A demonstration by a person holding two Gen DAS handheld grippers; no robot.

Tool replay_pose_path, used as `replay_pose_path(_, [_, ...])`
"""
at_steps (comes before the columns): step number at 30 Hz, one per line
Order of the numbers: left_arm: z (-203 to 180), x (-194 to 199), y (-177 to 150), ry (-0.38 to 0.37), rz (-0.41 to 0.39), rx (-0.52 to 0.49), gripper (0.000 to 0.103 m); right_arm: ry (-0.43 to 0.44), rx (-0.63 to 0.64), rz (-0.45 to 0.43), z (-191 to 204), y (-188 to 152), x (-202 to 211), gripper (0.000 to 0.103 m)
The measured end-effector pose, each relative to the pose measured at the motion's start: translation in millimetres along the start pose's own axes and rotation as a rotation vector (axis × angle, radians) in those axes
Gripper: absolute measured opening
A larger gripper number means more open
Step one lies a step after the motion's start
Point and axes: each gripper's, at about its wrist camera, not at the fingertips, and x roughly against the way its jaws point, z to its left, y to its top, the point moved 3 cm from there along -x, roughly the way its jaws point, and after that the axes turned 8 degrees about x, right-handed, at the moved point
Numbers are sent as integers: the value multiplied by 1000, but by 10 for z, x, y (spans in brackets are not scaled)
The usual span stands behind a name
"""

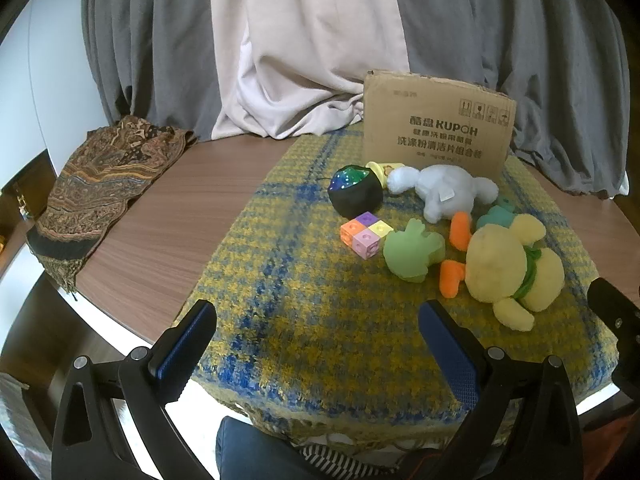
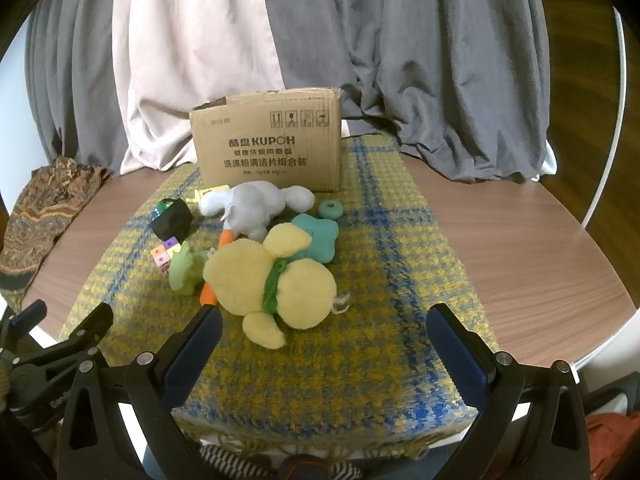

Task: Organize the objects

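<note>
Left wrist view: the left gripper (image 1: 316, 332) hovers at 6 o'clock over a yellow-and-blue plaid cloth (image 1: 304, 280) on the round wooden tabletop (image 1: 168, 220), jaws wide apart and holding nothing. One cardboard box (image 1: 438, 128) stands at 12 to 1 o'clock at the cloth's far end. The toys lie in a cluster just in front of it, toward 2 o'clock: one black ball (image 1: 356, 192) with coloured dots, one block of four joined cubes (image 1: 366, 234) beside it, one green frog (image 1: 414, 254), one pale blue plush (image 1: 444, 192), one big yellow duck (image 1: 514, 268) with a green collar and two orange feet (image 1: 452, 276), and one teal star (image 1: 498, 216) mostly hidden behind the duck. One small yellow toy (image 1: 380, 168) peeks out between ball and box; what it is I cannot tell. One folded paisley scarf (image 1: 100, 188) lies at 9 o'clock, well apart from the cloth.

Right wrist view: the right gripper (image 2: 324, 328) sits at 6 o'clock, jaws also spread and empty, with the duck (image 2: 272, 276) just beyond the left fingertip (image 2: 210, 320). One teal ring (image 2: 331, 209) lies near the box (image 2: 268, 146), at the star's (image 2: 318, 236) 12 o'clock. Grey and pale curtains (image 2: 420, 60) hang behind.
</note>
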Motion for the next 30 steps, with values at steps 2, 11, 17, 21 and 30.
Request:
replay_pose_path(2, [5, -2, -3, -5, -6, 0, 103, 3, 2, 3, -1, -2, -2, 102])
replay_pose_path(11, [-32, -60, -9, -31, 13, -14, 103, 9, -4, 20, -1, -15, -54, 102])
replay_pose_path(17, [-52, -82, -3, -32, 17, -24, 103, 8, -2, 30, 3, -2, -89, 102])
replay_pose_path(21, [-43, -98, -6, -30, 20, -21, 103, 8, -2, 34, 10, -3, -109, 102])
replay_pose_path(30, [-19, -118, -21, -14, 21, -18, 103, 9, -1, 36, 27, -19, -142, 102])
